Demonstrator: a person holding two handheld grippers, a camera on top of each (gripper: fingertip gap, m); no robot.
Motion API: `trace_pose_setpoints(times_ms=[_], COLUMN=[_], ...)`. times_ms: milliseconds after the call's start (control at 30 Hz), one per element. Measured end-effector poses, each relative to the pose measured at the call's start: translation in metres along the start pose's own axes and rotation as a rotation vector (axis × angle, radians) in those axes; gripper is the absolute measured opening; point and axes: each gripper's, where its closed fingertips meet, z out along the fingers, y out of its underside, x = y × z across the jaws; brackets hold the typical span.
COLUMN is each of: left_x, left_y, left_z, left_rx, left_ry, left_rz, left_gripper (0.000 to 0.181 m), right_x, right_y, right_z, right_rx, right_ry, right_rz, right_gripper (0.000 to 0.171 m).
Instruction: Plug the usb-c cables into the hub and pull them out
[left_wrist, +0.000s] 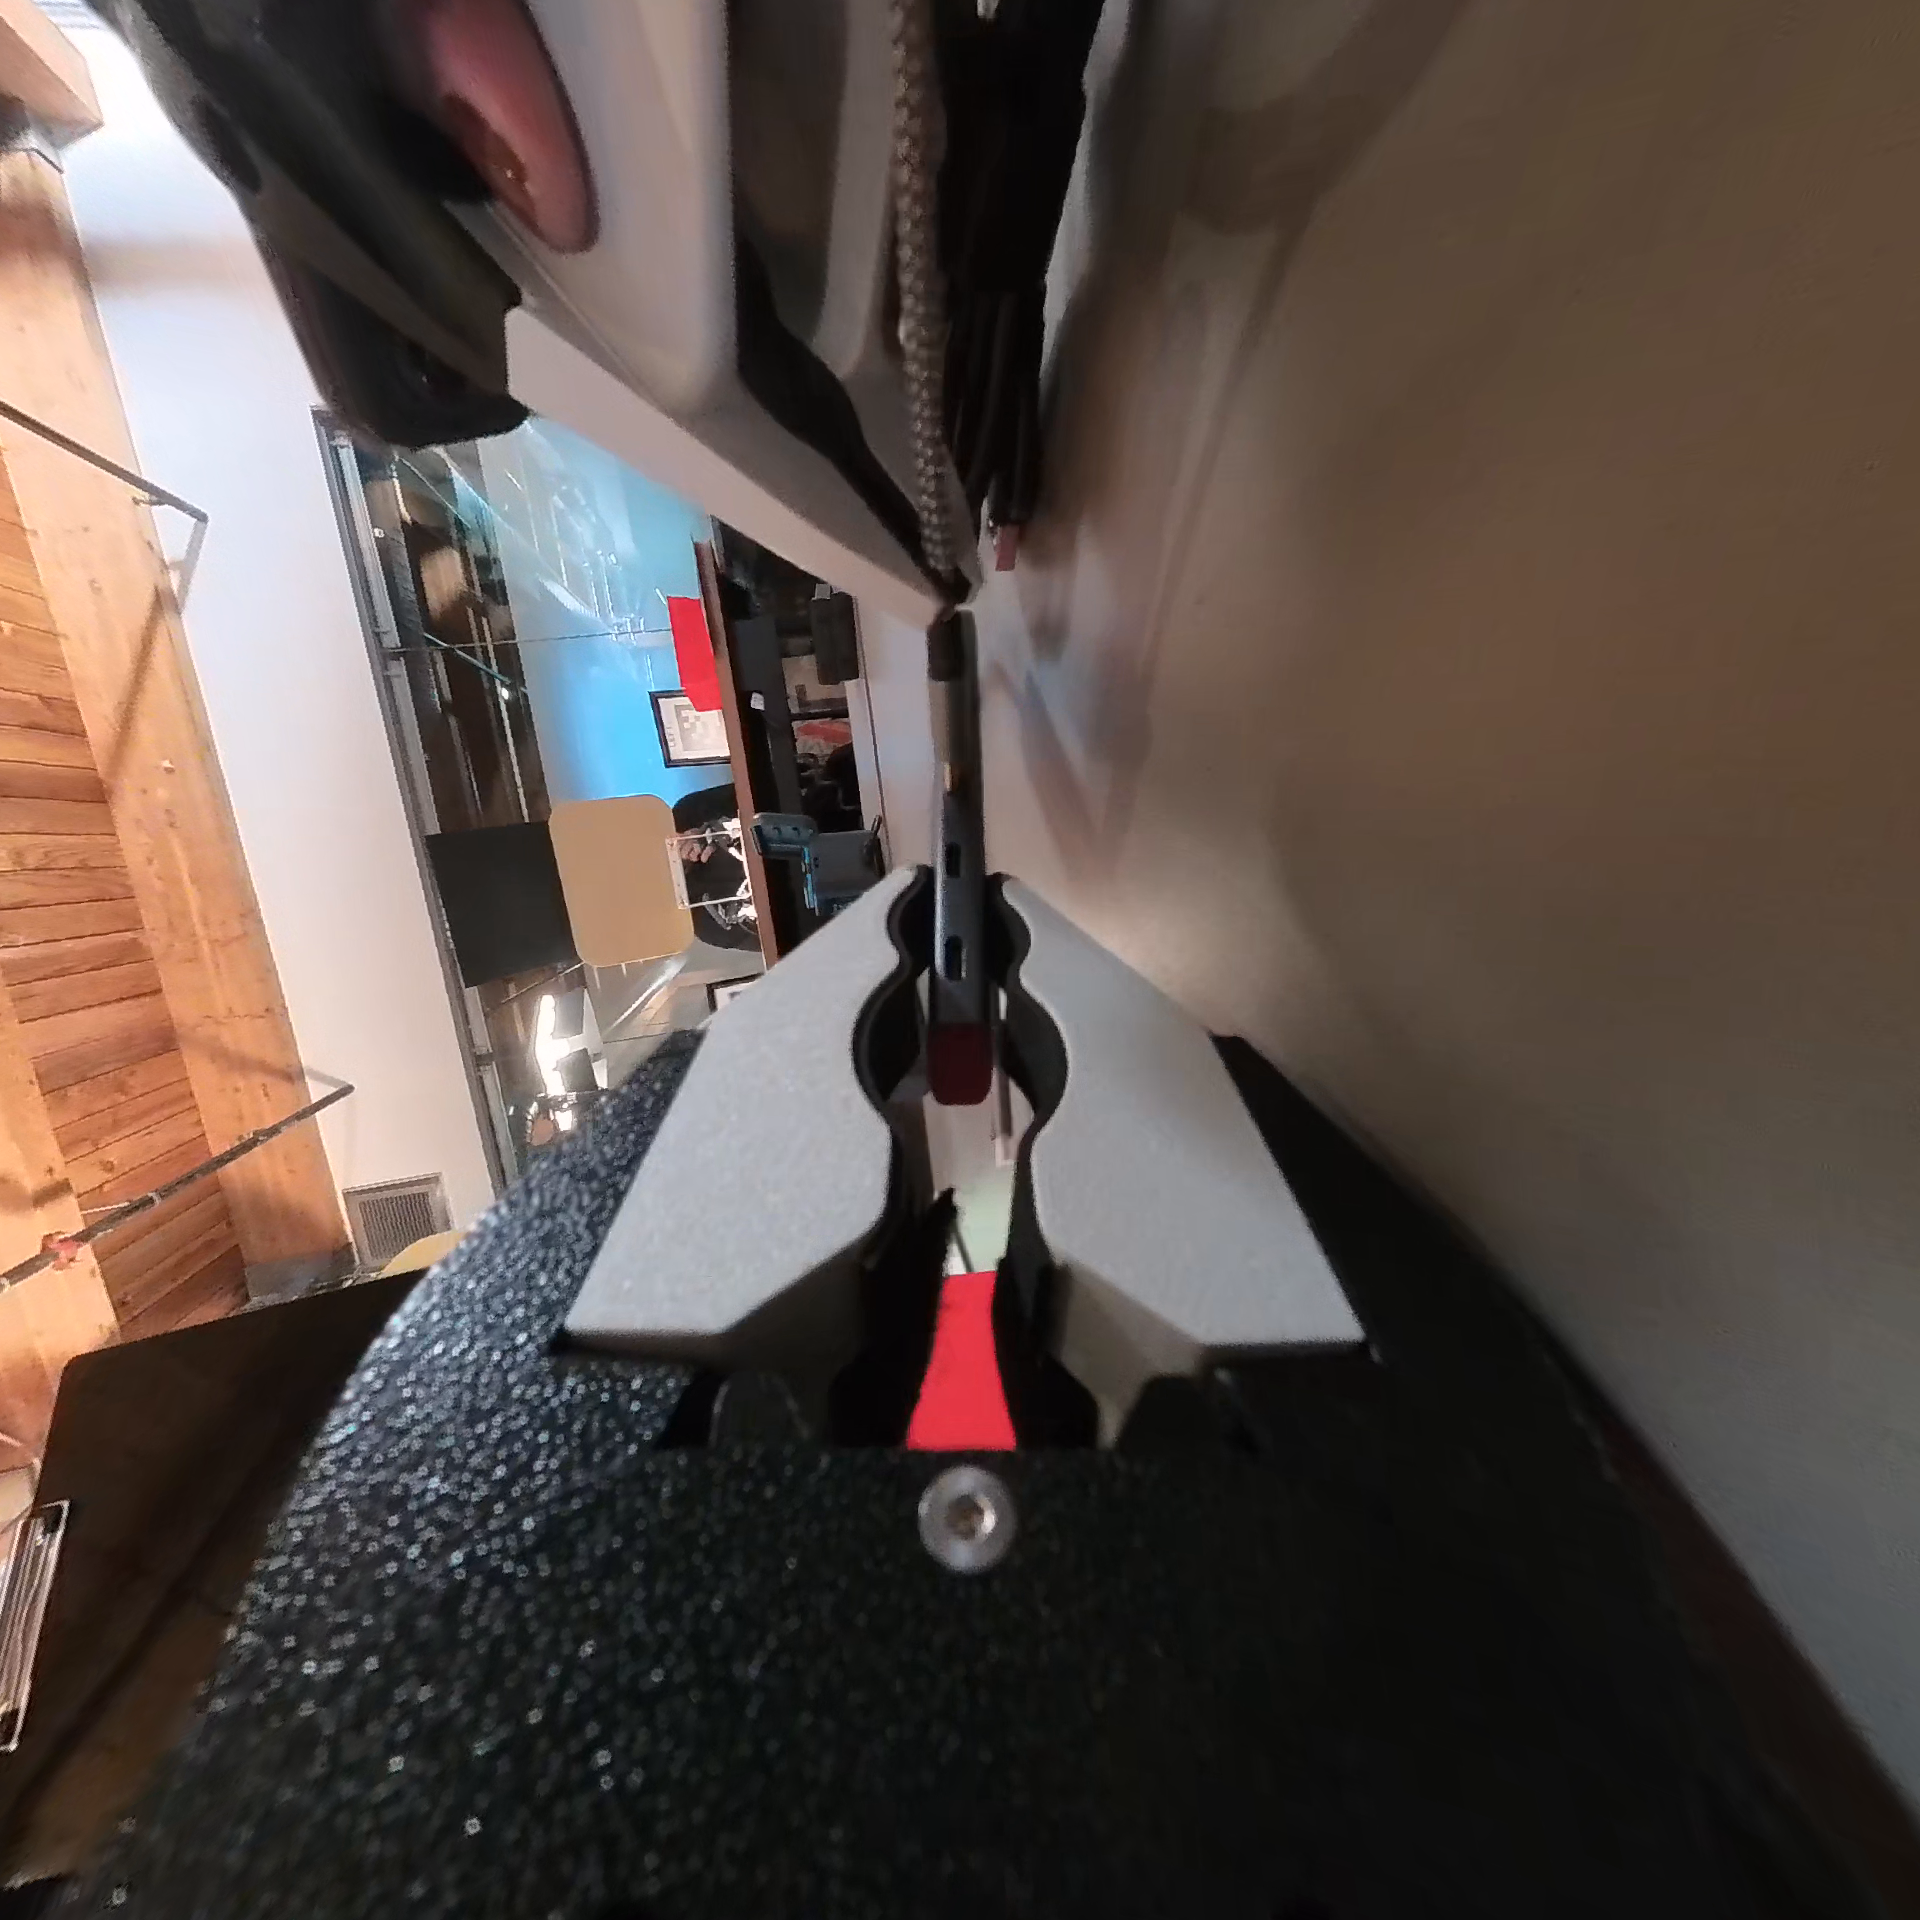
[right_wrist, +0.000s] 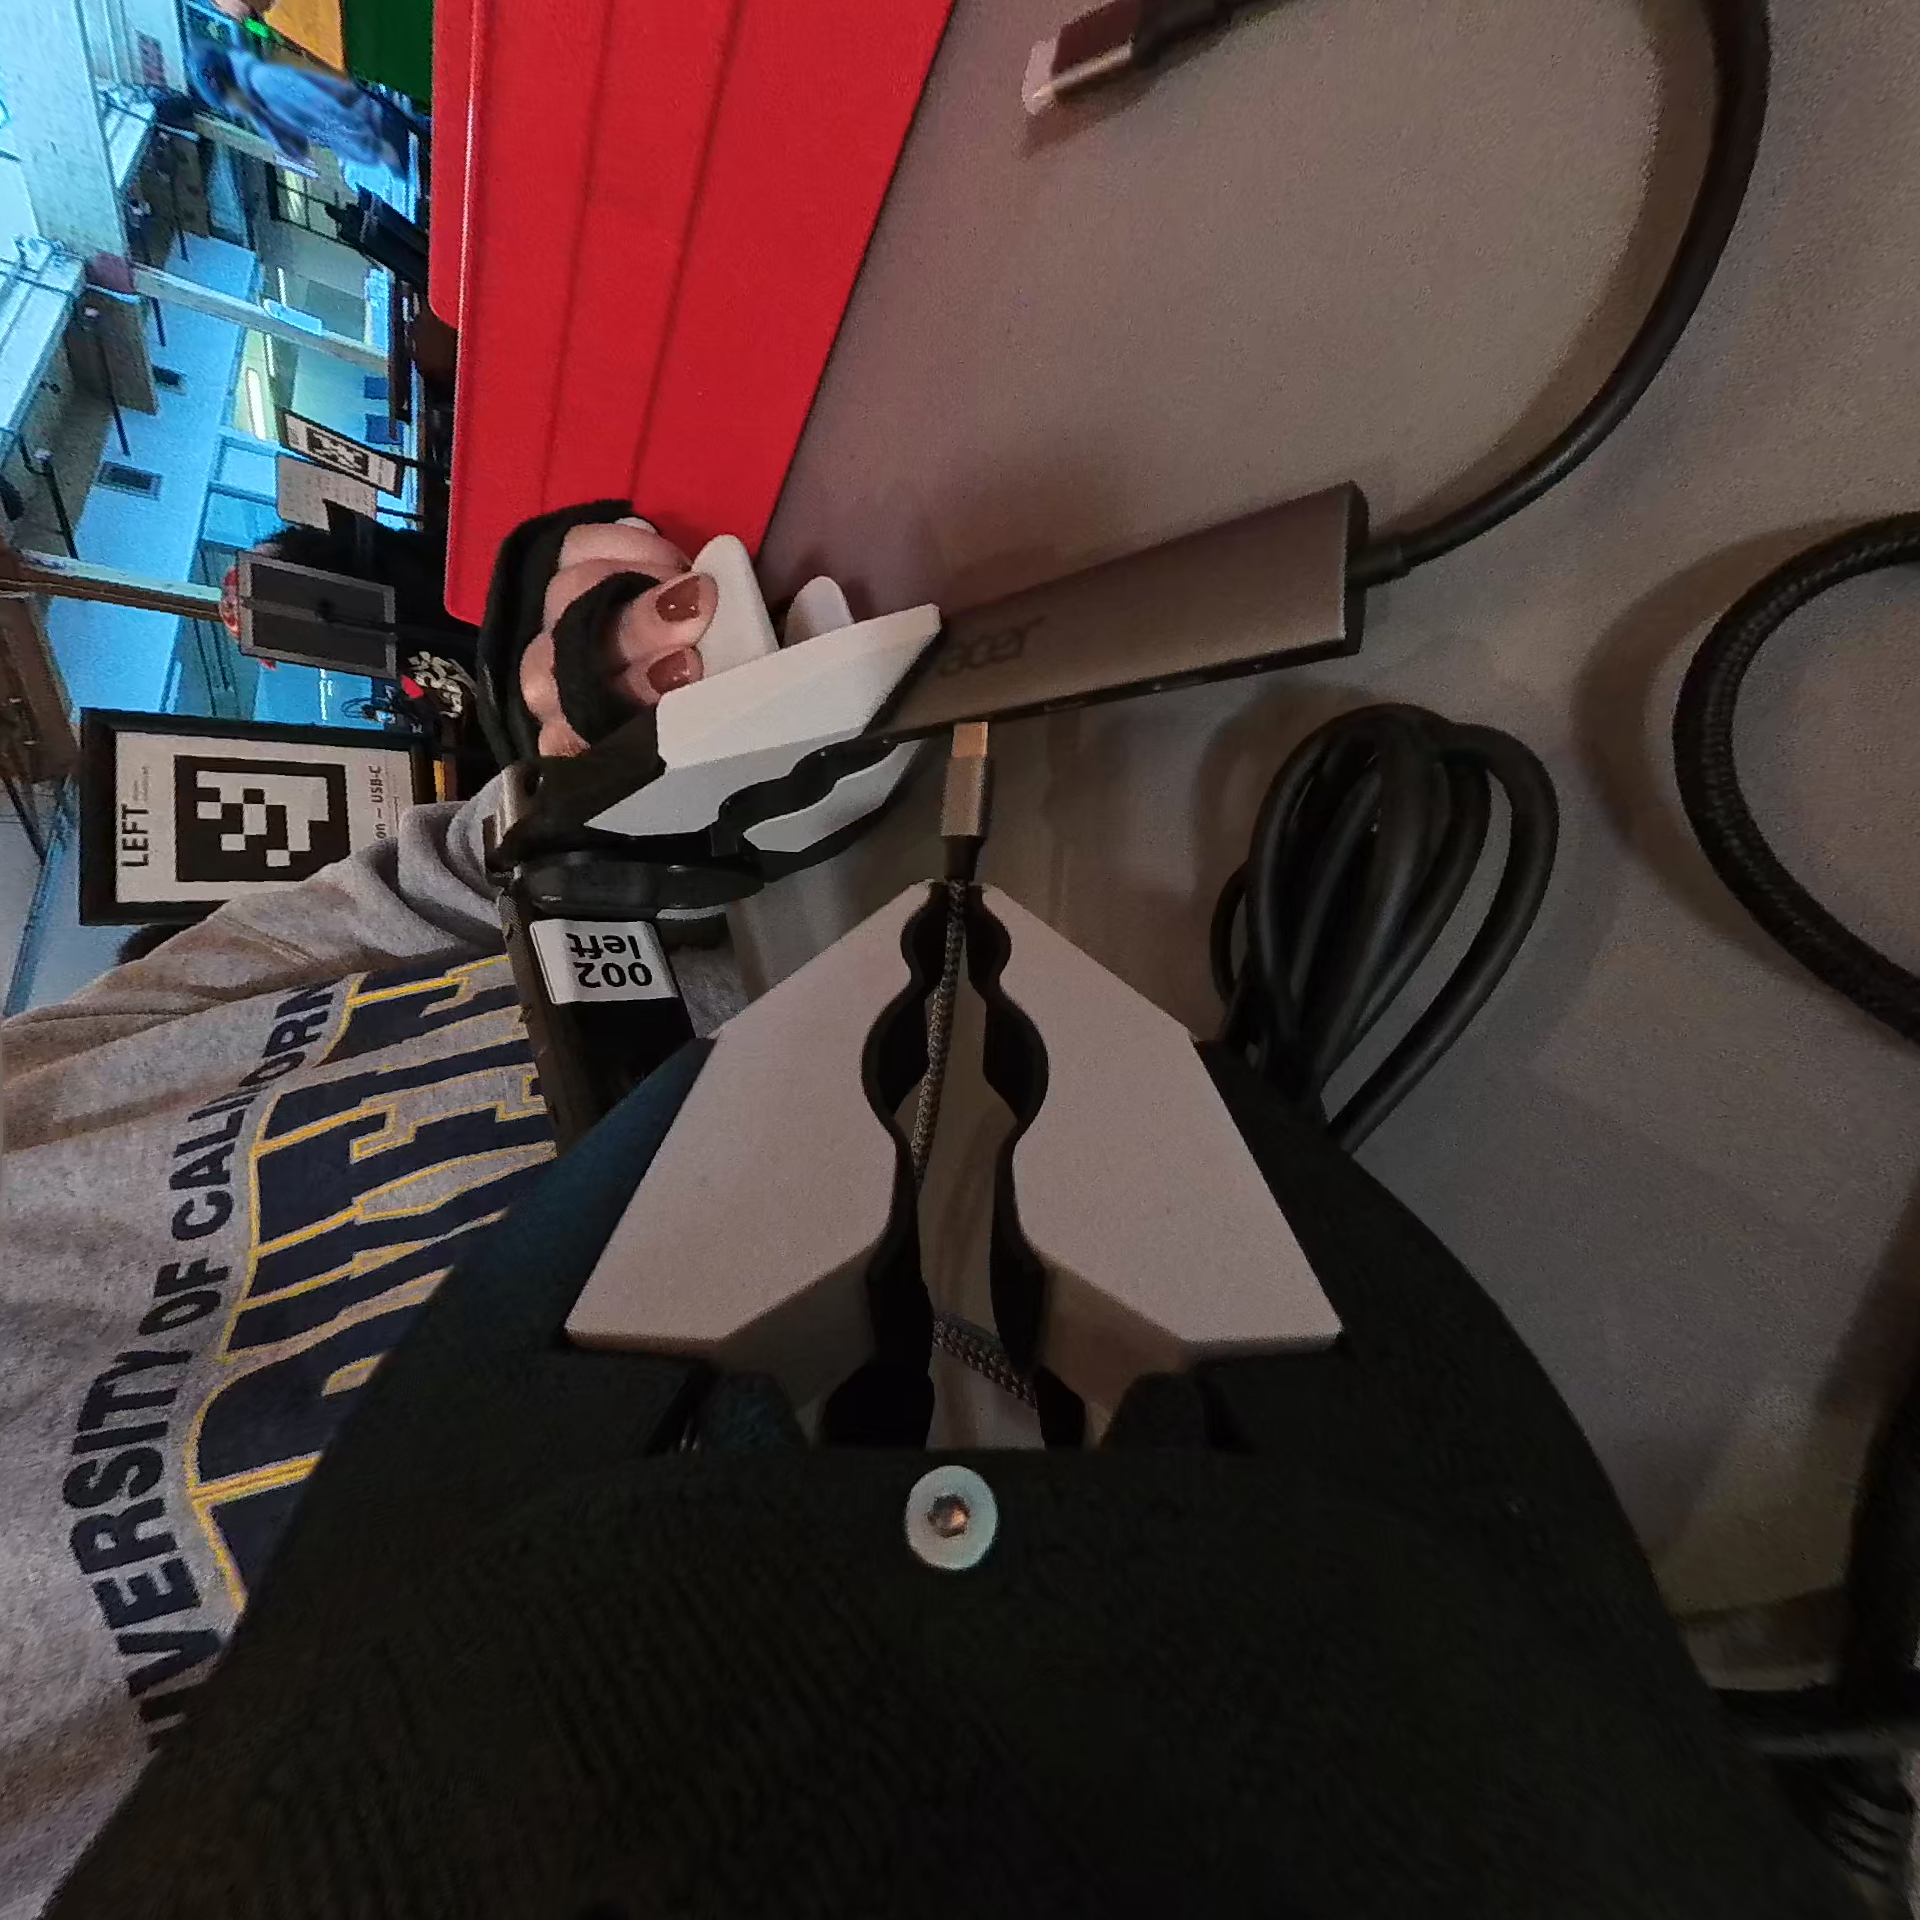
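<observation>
In the left wrist view, the left gripper (left_wrist: 961, 914) has its 2 fingers closed on the near end of the grey hub (left_wrist: 957, 831), which lies on the pale table (left_wrist: 1507, 727). Beyond the hub, the right gripper (left_wrist: 951, 592) holds a braided cable (left_wrist: 920, 312).

In the right wrist view, the right gripper (right_wrist: 954, 902) is clamped on the braided cable (right_wrist: 940, 1023) just behind its metal plug (right_wrist: 967, 781). The plug tip touches the side of the hub (right_wrist: 1153, 629); how deep it sits I cannot tell. The left gripper (right_wrist: 831, 717) grips the hub's end. A coiled black cable (right_wrist: 1392, 894) lies beside.
</observation>
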Motion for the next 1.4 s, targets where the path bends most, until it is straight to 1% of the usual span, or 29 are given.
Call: trace_pose_setpoints(times_ms=[267, 400, 567, 700, 767, 933, 1167, 1233, 1300, 1333, 1400], left_x=[0.001, 0.003, 0.005, 0.005, 0.005, 0.005, 0.005, 0.002, 0.000, 0.000, -0.001], left_y=[-0.001, -0.004, -0.011, -0.011, -0.012, -0.017, -0.015, -0.017, -0.014, -0.011, -0.004], left_z=[0.000, -0.001, -0.004, -0.003, -0.003, -0.004, 0.000, 0.002, 0.004, 0.004, 0.004], left_rx=[0.010, 0.043, 0.086, 0.083, 0.084, 0.105, 0.094, 0.095, 0.085, 0.068, 0.044], left_ry=[0.012, 0.037, 0.042, 0.052, 0.047, 0.048, 0.045, 0.046, 0.047, 0.042, 0.034], left_rz=[-0.020, -0.061, -0.043, -0.079, -0.060, -0.050, -0.055, -0.088, -0.120, -0.112, -0.096], left_gripper=[0.007, 0.007, 0.007, 0.007, 0.007, 0.007, 0.007, 0.007, 0.008, 0.007, 0.008], right_x=[0.001, 0.001, 0.003, 0.004, 0.005, 0.004, 0.006, 0.004, -0.008, -0.013, -0.015], right_y=[0.000, 0.000, 0.001, 0.004, 0.005, 0.003, 0.003, 0.001, -0.005, -0.010, -0.025], right_z=[0.001, 0.000, -0.001, 0.003, 0.004, 0.000, 0.001, -0.004, -0.017, -0.029, -0.062], right_rx=[-0.011, -0.008, -0.004, -0.028, -0.035, -0.021, -0.001, 0.016, 0.057, 0.091, 0.167], right_ry=[0.013, 0.021, 0.035, 0.076, 0.097, 0.064, 0.122, 0.173, 0.197, 0.225, 0.346], right_rz=[-0.007, -0.023, -0.035, -0.075, -0.095, -0.079, -0.143, -0.201, -0.257, -0.289, -0.356], right_gripper=[0.002, 0.002, 0.002, 0.001, 0.001, 0.001, 0.001, 0.002, 0.011, 0.015, 0.020])
